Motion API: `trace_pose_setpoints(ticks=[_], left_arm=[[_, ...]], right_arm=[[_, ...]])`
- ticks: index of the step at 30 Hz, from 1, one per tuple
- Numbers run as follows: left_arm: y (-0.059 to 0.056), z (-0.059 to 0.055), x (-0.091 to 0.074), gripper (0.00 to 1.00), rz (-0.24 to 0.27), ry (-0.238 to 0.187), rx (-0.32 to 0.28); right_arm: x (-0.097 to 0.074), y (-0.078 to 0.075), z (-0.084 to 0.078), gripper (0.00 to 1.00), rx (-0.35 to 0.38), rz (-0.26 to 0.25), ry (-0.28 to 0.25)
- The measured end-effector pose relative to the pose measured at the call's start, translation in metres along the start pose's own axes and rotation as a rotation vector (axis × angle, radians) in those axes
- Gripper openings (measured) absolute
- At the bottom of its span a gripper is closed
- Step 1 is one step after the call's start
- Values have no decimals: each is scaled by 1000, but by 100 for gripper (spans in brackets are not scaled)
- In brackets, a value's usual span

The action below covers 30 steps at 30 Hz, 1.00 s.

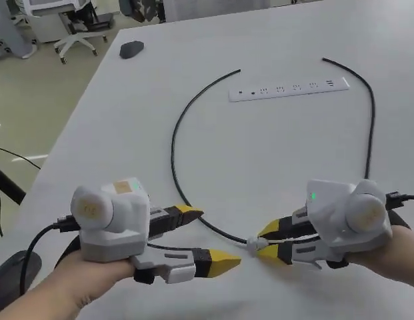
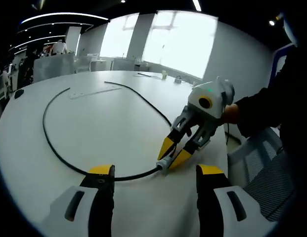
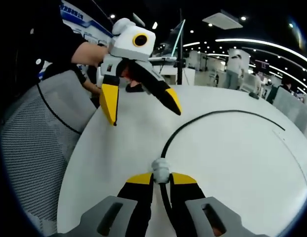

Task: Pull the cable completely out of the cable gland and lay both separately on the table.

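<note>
A small white cable gland (image 1: 258, 244) sits on a long black cable (image 1: 175, 143) near the front of the white table (image 1: 260, 160). My right gripper (image 1: 265, 242) is shut on the gland, and the cable runs back between its jaws. In the right gripper view the gland (image 3: 160, 170) pokes out at the yellow tips of my right gripper (image 3: 162, 178), and the cable (image 3: 193, 123) arcs away over the table. My left gripper (image 1: 210, 239) stands open just left of the gland, holding nothing. In the left gripper view my left gripper (image 2: 155, 170) faces the right gripper (image 2: 169, 157) and the gland (image 2: 163, 165).
A white power strip (image 1: 290, 89) lies at the back of the table, with a dark mouse-like object (image 1: 131, 49) at the far left corner. The table's left edge runs diagonally, with office chairs (image 1: 73, 33) beyond it. A mesh chair (image 3: 29, 148) stands close by.
</note>
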<state>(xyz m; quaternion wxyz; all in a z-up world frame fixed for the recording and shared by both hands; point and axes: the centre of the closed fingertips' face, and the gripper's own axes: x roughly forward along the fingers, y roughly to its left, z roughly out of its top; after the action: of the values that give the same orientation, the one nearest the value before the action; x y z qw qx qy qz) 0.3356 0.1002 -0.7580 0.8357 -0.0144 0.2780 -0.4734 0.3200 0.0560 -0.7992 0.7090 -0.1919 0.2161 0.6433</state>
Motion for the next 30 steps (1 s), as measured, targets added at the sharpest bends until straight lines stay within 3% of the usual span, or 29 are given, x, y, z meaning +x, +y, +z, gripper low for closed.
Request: trace_pose_setpoints(ticks=[5,9,11,13,17,22,30], left_arm=[[-21,-3,8,59,-66,15,54],[-50,-4,17,51,-187,22,-19],[-56,-4,21,49,-213,27,-52],[-60,-5,26,47,-230,31,-38],[-82,-2,28,36,-329,15,-61],[-88,-5,30,17,-354,34,-76],[-99,-7,29,23,-403,32,-42]], right_arm=[[-18,18,9,7,-44,57,-13],[-28,31,10,7,-97,81,-12],[-30,33,9,7,-101,76,-15],[-36,37,17,7,-106,78,-49],[-42,41,20,7,-126,73,-60],[-44,49,19,7,-141,79,-53],[-46,55,20,7,-140,77,-68]])
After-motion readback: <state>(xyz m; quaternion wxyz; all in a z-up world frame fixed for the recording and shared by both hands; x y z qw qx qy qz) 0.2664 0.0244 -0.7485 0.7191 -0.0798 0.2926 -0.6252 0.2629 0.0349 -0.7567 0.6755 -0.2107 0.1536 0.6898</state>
